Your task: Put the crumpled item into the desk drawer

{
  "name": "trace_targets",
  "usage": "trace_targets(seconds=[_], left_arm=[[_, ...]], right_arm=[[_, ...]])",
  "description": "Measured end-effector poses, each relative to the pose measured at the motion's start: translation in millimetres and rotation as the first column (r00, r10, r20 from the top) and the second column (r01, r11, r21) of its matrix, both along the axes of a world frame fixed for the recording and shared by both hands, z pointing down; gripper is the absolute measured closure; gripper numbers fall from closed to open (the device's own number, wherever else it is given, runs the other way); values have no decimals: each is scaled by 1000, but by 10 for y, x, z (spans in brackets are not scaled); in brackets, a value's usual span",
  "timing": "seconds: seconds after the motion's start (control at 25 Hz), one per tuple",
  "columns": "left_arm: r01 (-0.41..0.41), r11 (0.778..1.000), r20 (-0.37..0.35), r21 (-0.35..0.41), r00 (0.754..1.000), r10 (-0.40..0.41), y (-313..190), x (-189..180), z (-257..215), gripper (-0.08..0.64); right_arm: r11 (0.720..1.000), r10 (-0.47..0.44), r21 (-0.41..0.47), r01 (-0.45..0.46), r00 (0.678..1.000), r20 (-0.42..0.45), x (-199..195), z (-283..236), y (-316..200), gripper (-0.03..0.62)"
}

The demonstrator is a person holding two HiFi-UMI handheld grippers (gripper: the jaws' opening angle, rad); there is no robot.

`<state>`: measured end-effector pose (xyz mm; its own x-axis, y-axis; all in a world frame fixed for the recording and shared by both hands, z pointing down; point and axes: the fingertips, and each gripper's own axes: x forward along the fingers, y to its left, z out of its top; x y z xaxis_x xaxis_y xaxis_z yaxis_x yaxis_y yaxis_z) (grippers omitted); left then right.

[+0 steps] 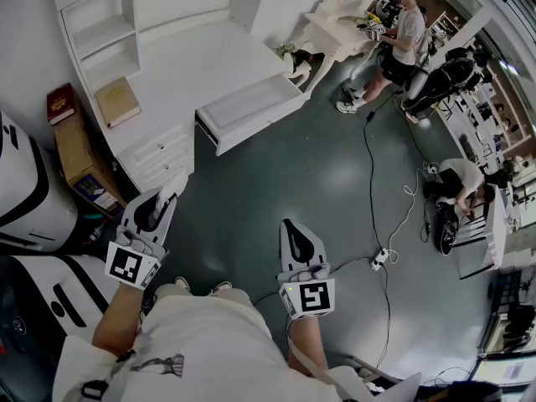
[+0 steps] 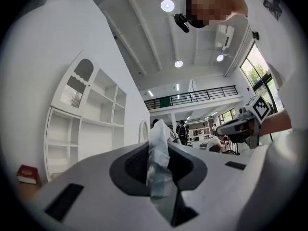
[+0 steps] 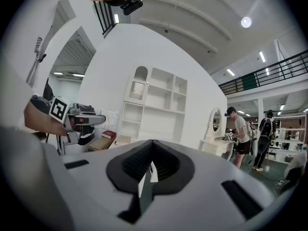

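The crumpled item (image 1: 177, 182) is a pale, wrinkled wad of thin plastic or paper, and my left gripper (image 1: 172, 193) is shut on it. In the left gripper view the crumpled item (image 2: 158, 158) stands up between the dark pads of the left gripper (image 2: 159, 174). The white desk (image 1: 193, 61) stands ahead, and its drawer (image 1: 251, 107) is pulled out and open, well beyond the left gripper. My right gripper (image 1: 290, 226) hovers over the green floor, shut with nothing in it. In the right gripper view the right gripper (image 3: 147, 177) shows its pads together.
A tan book (image 1: 117, 100) and a red book (image 1: 60, 104) lie at the desk's left end beside a cardboard box (image 1: 77, 151). A white machine (image 1: 25, 187) stands at the left. A cable (image 1: 368, 174) and power strip (image 1: 381, 259) cross the floor. People stand by a vanity table (image 1: 335, 28).
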<state>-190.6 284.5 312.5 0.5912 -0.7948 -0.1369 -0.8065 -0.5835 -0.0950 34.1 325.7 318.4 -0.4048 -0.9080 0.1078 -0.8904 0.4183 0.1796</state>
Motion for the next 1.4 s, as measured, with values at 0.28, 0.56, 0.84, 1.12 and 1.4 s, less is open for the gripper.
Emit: trace_targets(seconds=[0.28, 0.56, 0.84, 1.12, 1.4], left_arm=[[-2, 1000, -4, -6, 1000, 2, 31, -3, 61, 482], [1, 1000, -19, -11, 1000, -1, 57, 47, 110, 482], [11, 1000, -20, -18, 1000, -12, 57, 194, 101, 482], [13, 1000, -20, -13, 1000, -13, 77, 466, 89, 482], [36, 999, -19, -18, 999, -37, 28, 644, 148, 482]], right_arm=[[1000, -4, -9, 4, 1000, 10, -23, 67, 20, 583], [999, -33, -20, 35, 996, 83, -1, 123, 43, 583], [999, -43, -17, 44, 996, 84, 151, 126, 58, 583], [997, -73, -14, 74, 994, 84, 360, 153, 97, 583], [994, -98, -31, 102, 990, 101, 538, 311, 14, 583]])
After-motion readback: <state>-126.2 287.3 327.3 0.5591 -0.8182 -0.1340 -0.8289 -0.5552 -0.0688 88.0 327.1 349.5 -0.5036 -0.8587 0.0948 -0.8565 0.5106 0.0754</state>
